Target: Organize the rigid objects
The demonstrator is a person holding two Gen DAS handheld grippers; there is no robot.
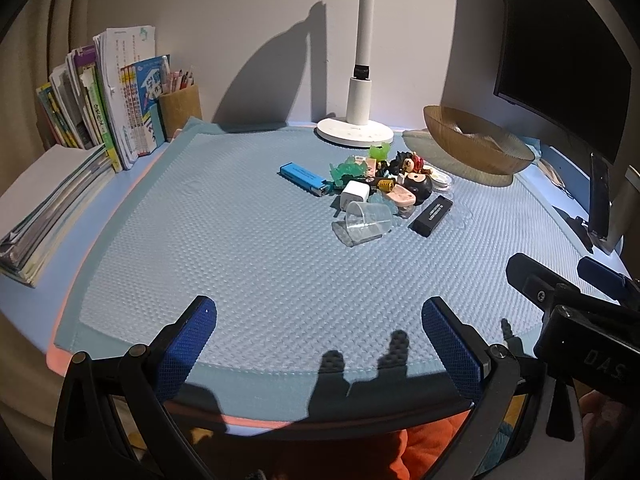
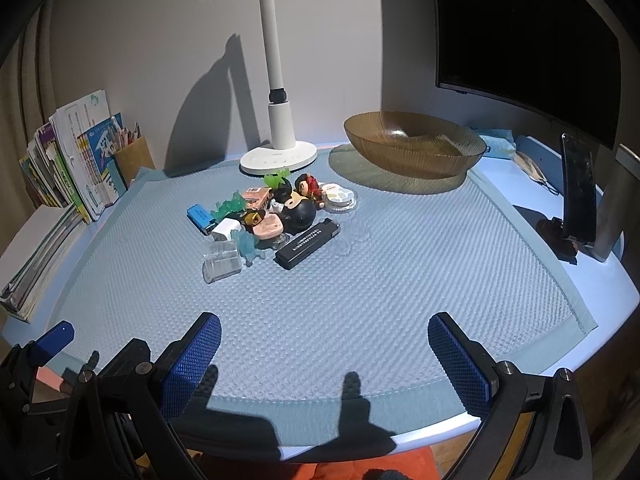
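- Books (image 1: 100, 104) stand at the far left of the desk, beside a pencil holder (image 1: 181, 106).
- Left gripper (image 1: 320, 340) hovers over the blue mat (image 1: 240, 260), fingers spread wide, holding nothing.
- Pile of small objects (image 2: 272, 216) lies mid-mat, before the lamp (image 2: 280, 152); a blue lighter (image 2: 200, 218) marks its left edge, a black lighter (image 2: 308, 244) its right.
- Amber bowl (image 2: 416, 160) sits just right of the pile.
- Right gripper (image 2: 324, 356) hangs equally wide apart, empty.

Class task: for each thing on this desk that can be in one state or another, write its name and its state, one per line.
left gripper: open, holding nothing
right gripper: open, holding nothing
clear plastic cup: lying on its side
amber bowl: upright, empty
monitor: screen dark
desk lamp: upright
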